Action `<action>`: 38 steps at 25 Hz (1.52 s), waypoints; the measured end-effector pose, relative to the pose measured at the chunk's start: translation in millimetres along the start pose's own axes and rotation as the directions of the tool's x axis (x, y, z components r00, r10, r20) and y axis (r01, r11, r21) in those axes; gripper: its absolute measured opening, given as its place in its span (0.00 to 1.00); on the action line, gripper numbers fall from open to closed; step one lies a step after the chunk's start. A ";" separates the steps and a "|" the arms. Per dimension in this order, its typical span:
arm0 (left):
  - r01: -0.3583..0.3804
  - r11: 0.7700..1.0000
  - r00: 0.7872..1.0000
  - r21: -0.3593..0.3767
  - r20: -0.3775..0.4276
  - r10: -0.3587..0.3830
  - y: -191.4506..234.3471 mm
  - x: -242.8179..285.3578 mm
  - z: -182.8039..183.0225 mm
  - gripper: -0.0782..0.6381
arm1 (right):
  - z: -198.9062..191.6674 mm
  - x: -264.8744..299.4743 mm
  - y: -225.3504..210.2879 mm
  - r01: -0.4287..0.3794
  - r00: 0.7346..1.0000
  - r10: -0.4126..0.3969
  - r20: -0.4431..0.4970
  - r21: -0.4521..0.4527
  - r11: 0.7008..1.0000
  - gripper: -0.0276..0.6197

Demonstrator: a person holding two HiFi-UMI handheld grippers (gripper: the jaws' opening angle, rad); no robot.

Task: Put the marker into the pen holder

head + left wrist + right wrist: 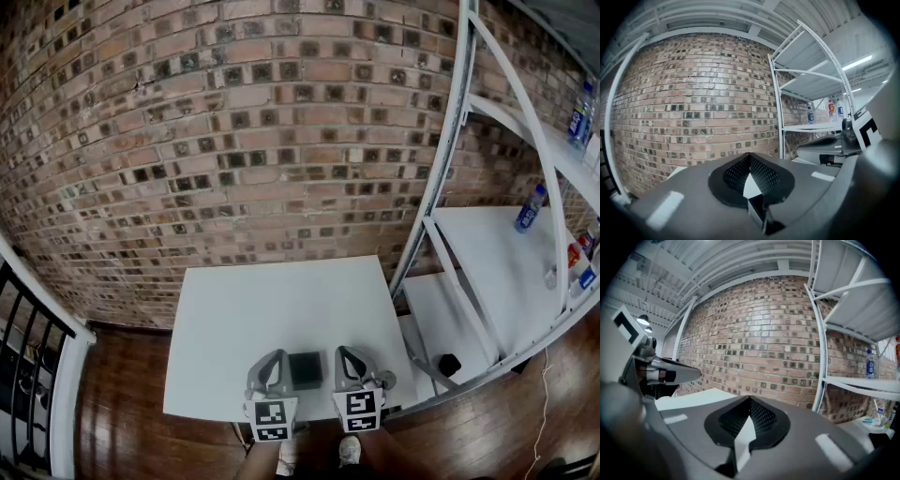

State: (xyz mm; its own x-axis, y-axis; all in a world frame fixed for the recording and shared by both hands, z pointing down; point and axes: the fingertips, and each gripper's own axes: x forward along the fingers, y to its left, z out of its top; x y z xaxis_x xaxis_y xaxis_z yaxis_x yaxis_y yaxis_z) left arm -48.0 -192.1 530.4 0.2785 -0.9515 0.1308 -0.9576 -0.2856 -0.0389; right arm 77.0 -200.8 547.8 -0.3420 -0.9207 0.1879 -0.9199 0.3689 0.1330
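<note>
At the white surface's [281, 300] near edge, left gripper [278, 356] and right gripper [343, 353], both closed and empty, flank a black pen holder [306, 369].

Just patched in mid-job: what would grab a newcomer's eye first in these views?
A brick wall fills the background behind a white table. At the table's near edge, a dark square pen holder sits between the left tool and the right tool, both shut and empty. A white shelving rack with bottles stands to the right. No marker shows in any view.
</note>
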 end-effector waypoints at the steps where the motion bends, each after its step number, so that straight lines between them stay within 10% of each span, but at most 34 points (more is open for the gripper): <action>1: -0.001 1.000 1.000 0.000 -0.001 0.001 1.2 0.9 -0.5 0.13 | -8.2 3.0 -1.2 0.005 1.000 -0.005 -0.029 0.005 1.000 0.05; 7: -0.004 1.000 1.000 0.003 -0.011 0.004 5.5 5.4 -3.6 0.13 | -65.7 18.1 -6.0 0.014 0.972 -0.008 -0.236 0.022 1.000 0.05; 14: -0.019 1.000 1.000 -0.006 -0.023 0.019 14.7 7.4 -6.6 0.13 | -145.1 34.8 -7.5 -0.015 0.864 0.042 -0.502 0.058 0.998 0.16; 30: -0.045 0.999 0.998 -0.014 -0.051 0.044 29.1 9.2 -15.5 0.13 | -226.5 58.7 -14.6 0.003 0.697 0.085 -0.712 0.121 0.993 0.16; 38: -0.057 0.998 0.997 -0.020 -0.053 0.056 31.3 5.7 -17.9 0.13 | -231.4 52.6 -15.0 0.020 0.703 0.092 -0.705 0.150 0.989 0.13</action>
State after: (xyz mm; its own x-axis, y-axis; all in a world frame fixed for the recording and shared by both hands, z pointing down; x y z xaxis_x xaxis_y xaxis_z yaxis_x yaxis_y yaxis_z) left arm -77.7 -204.5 547.7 0.2201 -0.9587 0.1803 -0.9732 -0.2285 -0.0267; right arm 117.1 -225.3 780.9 -0.1904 -0.5239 0.8303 -0.9449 0.3271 -0.0103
